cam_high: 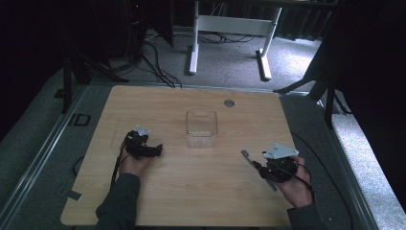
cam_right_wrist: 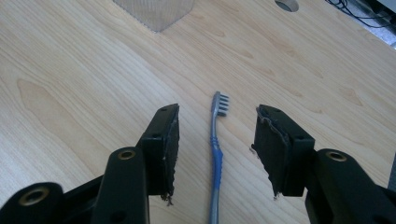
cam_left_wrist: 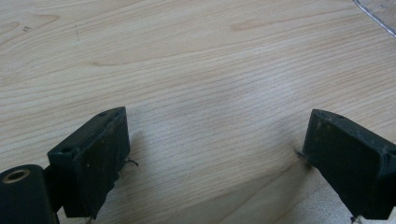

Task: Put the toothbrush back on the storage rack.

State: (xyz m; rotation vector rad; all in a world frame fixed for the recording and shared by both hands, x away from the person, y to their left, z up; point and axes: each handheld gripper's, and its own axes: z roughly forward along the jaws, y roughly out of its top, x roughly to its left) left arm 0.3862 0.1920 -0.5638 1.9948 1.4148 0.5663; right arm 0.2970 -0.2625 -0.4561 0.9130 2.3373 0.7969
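1. High view: wooden table [cam_high: 191, 201], pale grain, rounded corners. Clear plastic box [cam_high: 201, 128] near the middle, a bit toward the far edge; open-topped, glossy, seemingly nothing in it. Small round grey disc [cam_high: 229, 102] close to the far edge. Left gripper [cam_high: 154, 150] low over the left half, pointed toward the box, jaws spread. Right gripper [cam_high: 252, 161] over the right half, nearer the near edge, jaws spread around a toothbrush [cam_high: 247, 155], only the pale head end discernible here, well right of the box. Right hand clearly the nearer one; left gripper well apart from the brush.

2. Left gripper view: two black blocky jaws released, wide gap, bare wood grain between, nothing gripped. Sliver of the clear box at the top right corner.

3. Right gripper view: toothbrush [cam_right_wrist: 216, 149] flat on the table, between the spread jaws, touching neither pad. Long axis running straight away along the jaw line, bristle head at the far end just past the tips, handle running back under the gripper. Slim handle, blue with grey, slightly curved; short pale bristles. Pads [cam_right_wrist: 171, 149] black, rubbery, frayed at edges. Likely next: lower a little and close across the handle, squarely over the narrow width.
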